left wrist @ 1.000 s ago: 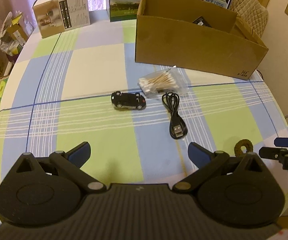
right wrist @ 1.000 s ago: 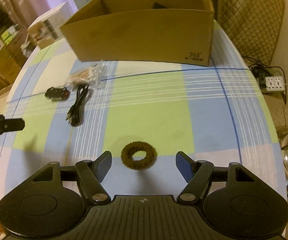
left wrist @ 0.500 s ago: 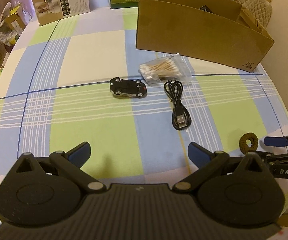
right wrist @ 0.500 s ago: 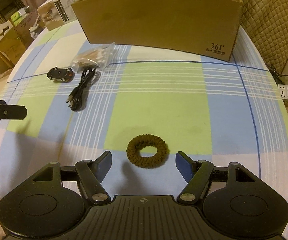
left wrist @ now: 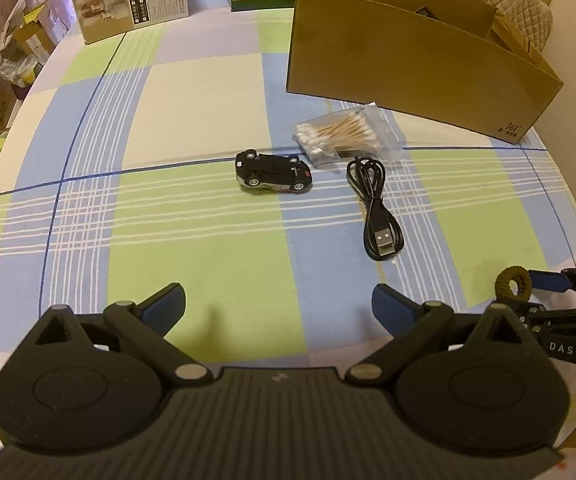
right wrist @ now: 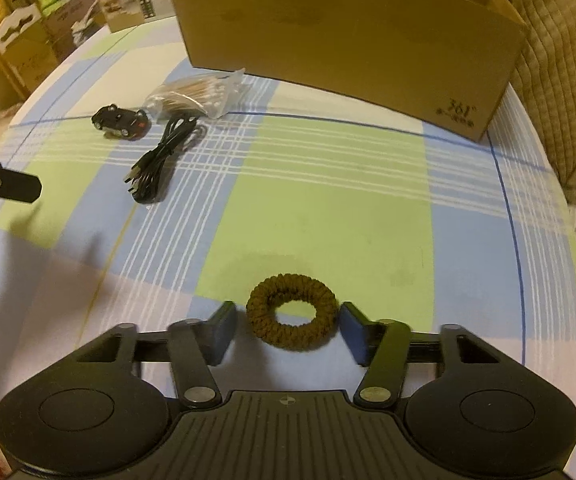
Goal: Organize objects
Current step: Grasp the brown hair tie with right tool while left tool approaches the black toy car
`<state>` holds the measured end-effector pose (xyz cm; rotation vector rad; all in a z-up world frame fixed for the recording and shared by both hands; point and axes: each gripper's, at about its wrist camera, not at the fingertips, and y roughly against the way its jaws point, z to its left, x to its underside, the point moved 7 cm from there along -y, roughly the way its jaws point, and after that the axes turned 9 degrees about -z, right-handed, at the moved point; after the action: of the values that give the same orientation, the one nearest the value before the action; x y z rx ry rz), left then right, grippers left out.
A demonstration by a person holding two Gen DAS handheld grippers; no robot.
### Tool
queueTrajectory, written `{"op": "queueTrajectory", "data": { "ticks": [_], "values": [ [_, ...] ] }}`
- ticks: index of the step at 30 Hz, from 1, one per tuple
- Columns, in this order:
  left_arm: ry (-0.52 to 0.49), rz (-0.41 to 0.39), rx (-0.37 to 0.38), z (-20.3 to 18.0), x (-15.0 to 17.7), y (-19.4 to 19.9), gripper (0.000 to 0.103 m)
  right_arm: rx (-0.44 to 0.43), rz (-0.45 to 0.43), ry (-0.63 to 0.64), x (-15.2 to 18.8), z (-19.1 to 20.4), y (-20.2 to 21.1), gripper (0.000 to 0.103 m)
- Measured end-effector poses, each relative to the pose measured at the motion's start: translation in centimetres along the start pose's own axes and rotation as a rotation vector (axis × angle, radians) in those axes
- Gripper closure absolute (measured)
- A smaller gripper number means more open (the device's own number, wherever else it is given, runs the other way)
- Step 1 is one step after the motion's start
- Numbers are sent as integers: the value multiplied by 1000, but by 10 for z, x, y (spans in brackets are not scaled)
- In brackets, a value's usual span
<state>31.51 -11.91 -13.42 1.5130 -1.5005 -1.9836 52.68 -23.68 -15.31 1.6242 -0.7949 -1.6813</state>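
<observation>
Fingers of the right gripper [right wrist: 288, 330] are closing around the flat-lying brown hair tie [right wrist: 291, 322], pads not yet pressing.

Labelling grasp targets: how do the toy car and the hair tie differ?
The black toy car is rigid and elongated; the brown fabric hair tie is a soft ring. The car lies wheels-up beside the cotton swabs; the tie lies flat between the closing right tool. Both rest on the checked tablecloth.

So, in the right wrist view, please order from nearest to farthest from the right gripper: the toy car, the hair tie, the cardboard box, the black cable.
1. Hair tie, between the closing fingers.
2. Black cable, left.
3. Toy car, farther left.
4. Cardboard box, at the back.
</observation>
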Motion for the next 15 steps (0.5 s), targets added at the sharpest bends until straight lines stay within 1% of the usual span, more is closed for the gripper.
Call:
{"op": "queueTrajectory", "data": {
  "ticks": [5,9,15],
  "values": [
    [-13,-3,4,1,-1,-3,7,-2,-12,52,2,4,1,73],
    [-26,-7,9,1,-3,-4,9,-8,-12,45,1,4,1,87],
    [-61,-32,22,3,-6,-5,14,0,-6,8,-1,-2,1,87]
  ]
}}
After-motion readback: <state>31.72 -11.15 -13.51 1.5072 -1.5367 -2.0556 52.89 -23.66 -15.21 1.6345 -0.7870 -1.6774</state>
